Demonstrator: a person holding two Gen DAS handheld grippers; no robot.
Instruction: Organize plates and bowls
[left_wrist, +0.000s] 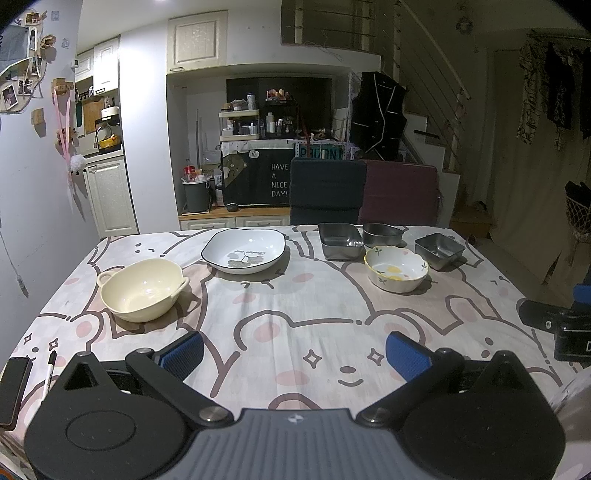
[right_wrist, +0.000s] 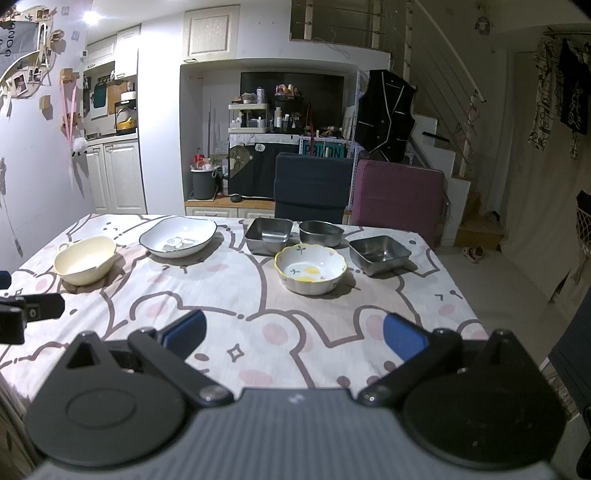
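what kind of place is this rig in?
Most likely a small home: a dining table under a cartoon cloth set with bowls, white kitchen cabinets to the left, and a staircase with clothes hung beside it at the back right.

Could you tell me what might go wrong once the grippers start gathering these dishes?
1. The patterned tablecloth is loose and wrinkled; dragging a dish could bunch it and shift others.
2. The flowered bowl sits close in front of three steel containers; an open right gripper reaching past it may knock it.
3. The phone and marker lie at the near edge beside the left gripper and could be swept off.
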